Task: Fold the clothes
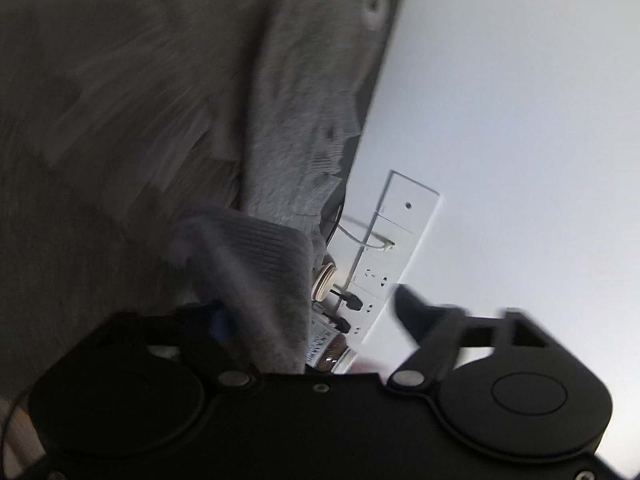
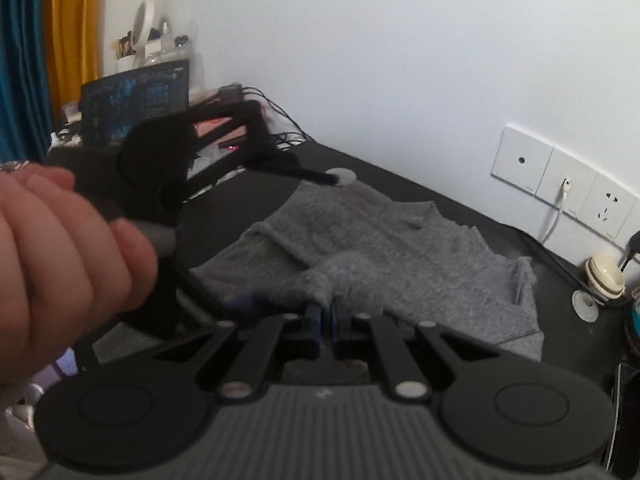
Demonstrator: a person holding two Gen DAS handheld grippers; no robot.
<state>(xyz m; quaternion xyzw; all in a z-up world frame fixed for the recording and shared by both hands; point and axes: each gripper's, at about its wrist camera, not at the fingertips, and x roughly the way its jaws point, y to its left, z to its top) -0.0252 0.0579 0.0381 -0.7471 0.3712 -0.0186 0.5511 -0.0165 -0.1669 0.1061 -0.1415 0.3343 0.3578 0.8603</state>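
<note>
Black bench (image 2: 360,168) carries grey knitted sweater (image 2: 400,240). Right gripper (image 2: 325,312) jaws pinch its fold; left gripper (image 1: 316,312) jaws half-wide around cuff. Advice: lift evenly.

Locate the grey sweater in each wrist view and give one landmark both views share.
Left wrist view: the grey sweater runs from the top centre down to the left gripper, with a ribbed fold draped over its left finger.
Right wrist view: the sweater lies spread on the dark table at centre, a bunched fold pinched in the shut right gripper.
Shared landmark: the white wall socket strip.
</note>
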